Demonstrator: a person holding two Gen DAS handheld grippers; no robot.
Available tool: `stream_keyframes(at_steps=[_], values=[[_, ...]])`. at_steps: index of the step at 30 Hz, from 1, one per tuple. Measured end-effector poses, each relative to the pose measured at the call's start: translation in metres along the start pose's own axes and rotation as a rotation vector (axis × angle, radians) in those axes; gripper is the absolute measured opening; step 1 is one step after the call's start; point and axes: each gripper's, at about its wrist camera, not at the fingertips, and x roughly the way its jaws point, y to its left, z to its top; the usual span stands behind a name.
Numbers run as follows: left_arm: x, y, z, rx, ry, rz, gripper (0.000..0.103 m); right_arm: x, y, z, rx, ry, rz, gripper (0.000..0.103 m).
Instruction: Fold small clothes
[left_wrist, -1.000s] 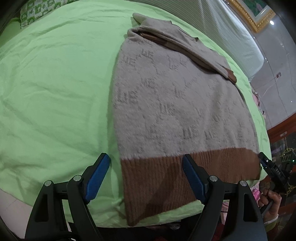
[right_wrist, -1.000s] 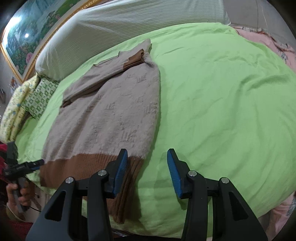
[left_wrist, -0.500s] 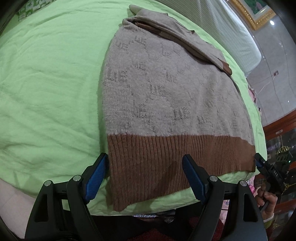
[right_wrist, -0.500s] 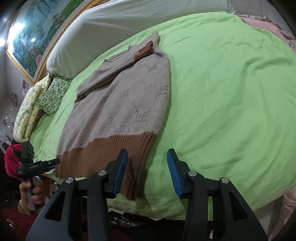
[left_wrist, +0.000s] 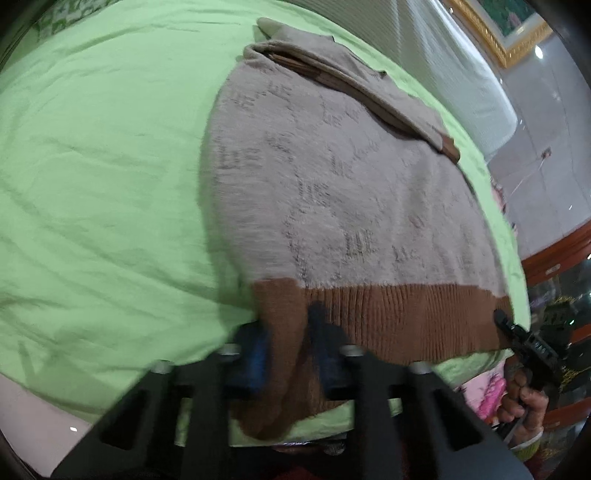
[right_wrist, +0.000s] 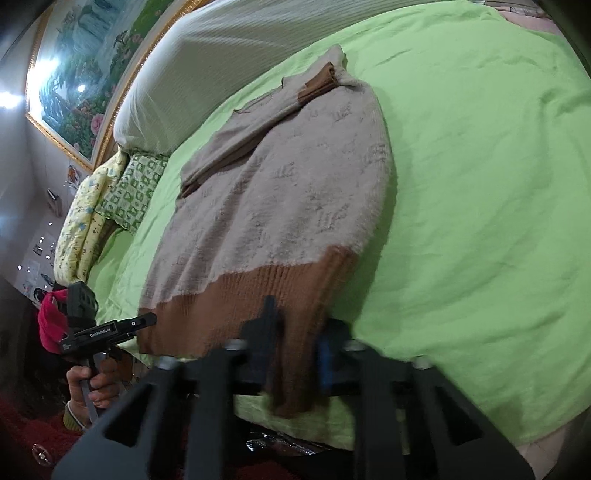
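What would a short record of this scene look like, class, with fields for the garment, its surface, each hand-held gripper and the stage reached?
garment: beige sweater with a brown hem, lying flat, sleeve folded across the top
surface: green bedsheet
left hand-held gripper: shut on the hem's left corner
right hand-held gripper: shut on the hem's right corner
stage: both hem corners pinched, hem not yet folded upward

White lettering runs along the black body of the left gripper (right_wrist: 110, 330), seen at about eight o'clock in the right wrist view; it looks like "GenRobot.AI", though the small print is hard to be sure of. The sweater (left_wrist: 332, 192) carries a repeated grey knitted motif of letter-like marks, too blurred to read. No other text is legible.
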Motion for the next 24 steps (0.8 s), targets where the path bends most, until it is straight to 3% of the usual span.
stream_keyframes(at_steps=[3,8,13,18,24], values=[[-0.007,0.004,-0.003,-0.019,-0.017,-0.049,0.008,-0.006,-0.001,0.0,0.013,-0.029,0.023,0.008],[-0.041,-0.012,-0.009,0.044,-0.087,-0.106,0.008,-0.049,-0.011,-0.005,0.011,-0.121,0.136,0.007],[-0.052,-0.015,-0.001,0.048,-0.135,-0.165,0.008,-0.063,-0.025,-0.004,0.055,-0.159,0.163,0.007],[-0.06,-0.018,0.02,0.035,-0.168,-0.2,0.008,-0.058,-0.008,0.013,0.028,-0.201,0.224,0.007],[-0.072,-0.033,0.073,0.041,-0.263,-0.237,0.008,-0.054,0.007,0.063,0.006,-0.289,0.323,0.007]])
